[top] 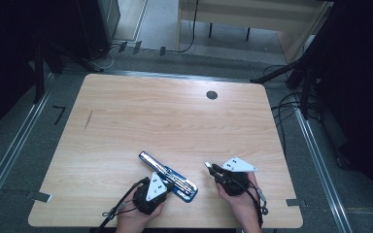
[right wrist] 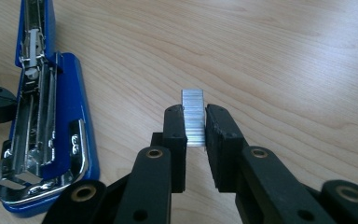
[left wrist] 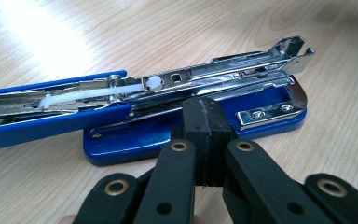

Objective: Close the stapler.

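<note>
A blue stapler (top: 171, 177) lies open near the table's front edge, its lid swung back and its metal magazine (left wrist: 223, 74) exposed. My left gripper (top: 161, 182) is shut with nothing between its pads. In the left gripper view its closed tips (left wrist: 204, 114) sit against the side of the stapler's blue base (left wrist: 135, 140). To the right, my right gripper (top: 210, 167) hovers a little above the wood, shut on a short silver strip of staples (right wrist: 192, 105) that stands up between its pads. The right gripper view has the stapler (right wrist: 51, 121) at its left.
The wooden table (top: 175, 116) has a round black grommet (top: 211, 95) at the back right. Black stands and cables (top: 291, 102) flank the table on the floor. A light wooden desk (top: 252, 14) stands beyond the far edge.
</note>
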Motion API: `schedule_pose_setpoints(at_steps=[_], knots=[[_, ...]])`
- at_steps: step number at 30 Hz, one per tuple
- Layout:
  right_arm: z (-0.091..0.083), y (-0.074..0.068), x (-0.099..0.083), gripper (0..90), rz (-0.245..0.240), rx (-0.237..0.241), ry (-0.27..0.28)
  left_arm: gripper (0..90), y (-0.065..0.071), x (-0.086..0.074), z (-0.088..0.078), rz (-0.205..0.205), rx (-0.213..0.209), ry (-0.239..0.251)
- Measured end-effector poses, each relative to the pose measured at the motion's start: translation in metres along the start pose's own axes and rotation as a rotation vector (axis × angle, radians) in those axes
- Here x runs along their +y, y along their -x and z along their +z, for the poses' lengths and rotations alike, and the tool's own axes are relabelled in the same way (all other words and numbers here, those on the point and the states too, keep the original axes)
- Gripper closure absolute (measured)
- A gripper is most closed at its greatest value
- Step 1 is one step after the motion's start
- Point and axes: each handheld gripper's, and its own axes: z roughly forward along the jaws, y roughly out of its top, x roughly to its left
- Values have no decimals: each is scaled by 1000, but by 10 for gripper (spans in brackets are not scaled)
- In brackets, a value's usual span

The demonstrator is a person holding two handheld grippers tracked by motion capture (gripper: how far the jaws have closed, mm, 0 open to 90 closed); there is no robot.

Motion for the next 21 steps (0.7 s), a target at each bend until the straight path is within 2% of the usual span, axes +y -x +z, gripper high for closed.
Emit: schedule_pose_setpoints(at_steps=[15, 18, 21], knots=[[-7, -27, 6, 801, -53, 55, -6, 900, -1, 0, 0, -9, -6, 2], [-9, -30, 7, 801, -40, 65, -7, 900, -1, 0, 0, -9, -7, 1], [-10, -34, 8, 801, -54, 75, -11, 900, -1, 0, 0, -9, -7, 1]])
